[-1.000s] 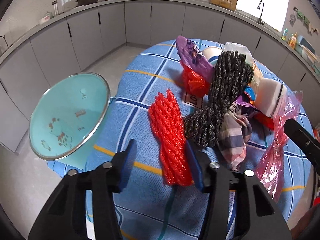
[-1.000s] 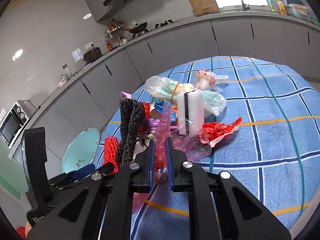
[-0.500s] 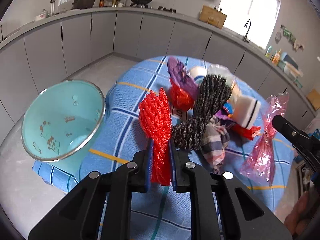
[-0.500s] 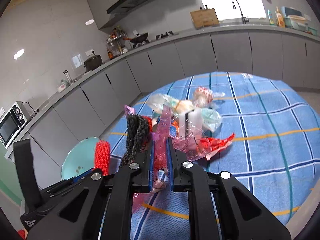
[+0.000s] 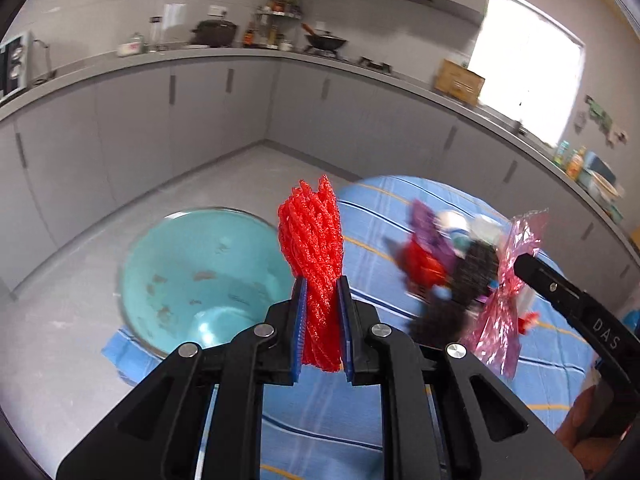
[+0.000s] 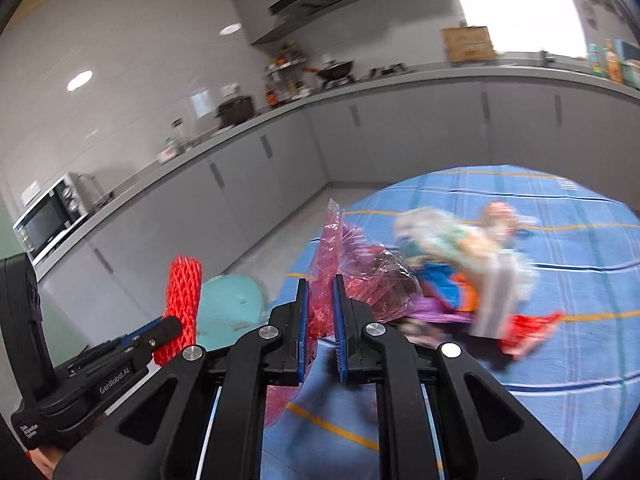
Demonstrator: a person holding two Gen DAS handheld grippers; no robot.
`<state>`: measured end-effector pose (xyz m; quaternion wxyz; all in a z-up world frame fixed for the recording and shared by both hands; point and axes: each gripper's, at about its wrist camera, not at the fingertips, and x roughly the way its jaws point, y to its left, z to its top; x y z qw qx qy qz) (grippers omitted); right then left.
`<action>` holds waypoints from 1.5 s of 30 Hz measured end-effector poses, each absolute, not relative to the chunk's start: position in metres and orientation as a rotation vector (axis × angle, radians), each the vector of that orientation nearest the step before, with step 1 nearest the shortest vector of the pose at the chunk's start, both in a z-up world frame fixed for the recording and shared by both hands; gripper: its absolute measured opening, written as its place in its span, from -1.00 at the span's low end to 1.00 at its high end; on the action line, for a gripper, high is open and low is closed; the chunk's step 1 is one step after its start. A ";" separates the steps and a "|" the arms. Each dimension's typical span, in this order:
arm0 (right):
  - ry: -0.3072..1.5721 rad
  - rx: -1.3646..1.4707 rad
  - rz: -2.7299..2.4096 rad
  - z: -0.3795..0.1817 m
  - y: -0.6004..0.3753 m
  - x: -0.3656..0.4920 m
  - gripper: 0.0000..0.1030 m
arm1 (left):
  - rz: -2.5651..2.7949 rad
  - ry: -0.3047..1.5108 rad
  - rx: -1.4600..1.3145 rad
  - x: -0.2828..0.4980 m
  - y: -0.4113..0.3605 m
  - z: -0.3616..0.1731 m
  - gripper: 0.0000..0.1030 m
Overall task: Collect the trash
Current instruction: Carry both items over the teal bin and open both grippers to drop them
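The fingers (image 5: 299, 320) of the left gripper (image 5: 322, 322) are closed tight on a red foam net (image 5: 312, 240), pinching it low so most of the sleeve stands upright above the tips. The right gripper (image 6: 320, 322) has its fingers (image 6: 303, 320) drawn in narrow on a pink cellophane wrapper (image 6: 332, 256), which rises crinkled between them and trails below.

Both pieces are held up clear of the counter (image 6: 580, 360) with its blue checked cloth, the net hanging above or just beside the teal bin (image 5: 200, 264) at the counter's edge. The rest of the trash pile (image 6: 460, 276) — bags, a dark mesh bundle, purple and red scraps — lies on the cloth, blurred.

Both items look nearly weightless. The net is soft and springy, likely to squash and hold under a firm pinch, so gripping mid-length or near one end suits it. The cellophane is thin, slick and crackly; it could slip out of a loose hold, so a bunched fold is the safer place to grip.
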<state>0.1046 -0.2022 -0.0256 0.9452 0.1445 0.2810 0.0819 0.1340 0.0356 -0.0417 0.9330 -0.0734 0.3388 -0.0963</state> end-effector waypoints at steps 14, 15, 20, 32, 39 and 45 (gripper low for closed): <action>0.707 0.190 0.348 -0.064 -0.078 0.190 -0.75 | 0.007 0.786 -0.191 0.184 0.117 -0.081 -0.71; 0.720 0.188 0.354 -0.069 -0.074 0.195 -0.75 | 0.011 0.793 -0.192 0.187 0.118 -0.084 -0.71; 0.783 0.154 0.367 -0.094 -0.049 0.216 -0.75 | 0.038 0.830 -0.182 0.200 0.126 -0.102 -0.71; 0.862 0.142 0.396 -0.121 -0.037 0.235 -0.60 | 0.064 0.883 -0.165 0.218 0.130 -0.124 -0.69; 0.844 0.154 0.389 -0.115 -0.047 0.230 -0.50 | 0.088 0.883 -0.149 0.217 0.127 -0.121 -0.43; 0.819 0.166 0.367 -0.105 -0.056 0.225 -0.28 | 0.140 0.854 -0.127 0.209 0.128 -0.111 0.25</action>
